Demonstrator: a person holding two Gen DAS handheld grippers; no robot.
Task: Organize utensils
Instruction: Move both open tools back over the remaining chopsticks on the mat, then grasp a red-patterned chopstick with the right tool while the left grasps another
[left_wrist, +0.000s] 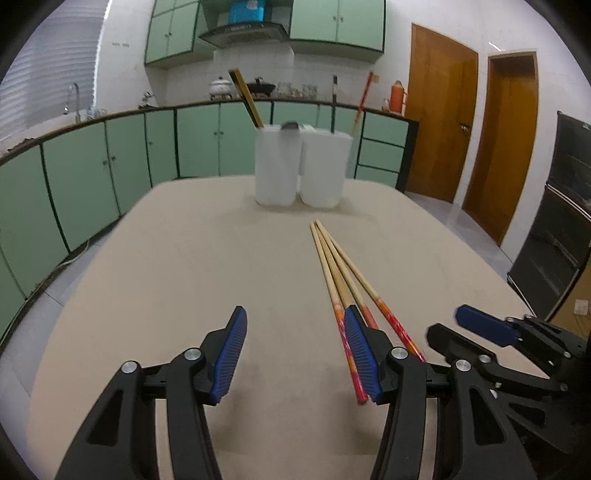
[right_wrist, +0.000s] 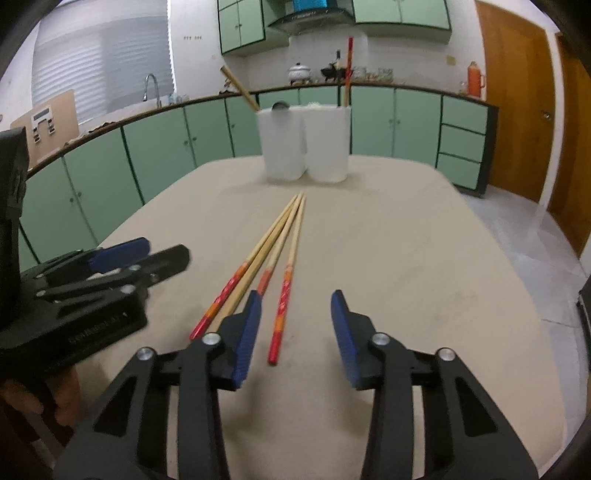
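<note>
Beige table (left_wrist: 184, 258) in a green-cabinet (left_wrist: 92, 166) kitchen bears chopsticks (right_wrist: 284, 236); left gripper (left_wrist: 291, 350) and right gripper (right_wrist: 295, 332) both gape empty.

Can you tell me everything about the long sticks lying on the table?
The chopsticks look like pale wood or bamboo, with red and orange patterned handle ends. At least three show. They lie flat on the beige table, bunched at the thin tips, which point toward the two white holders, and fanning apart at the handles. Both tongs are open and none grips them. The right tongs hang over the handle ends.
</note>
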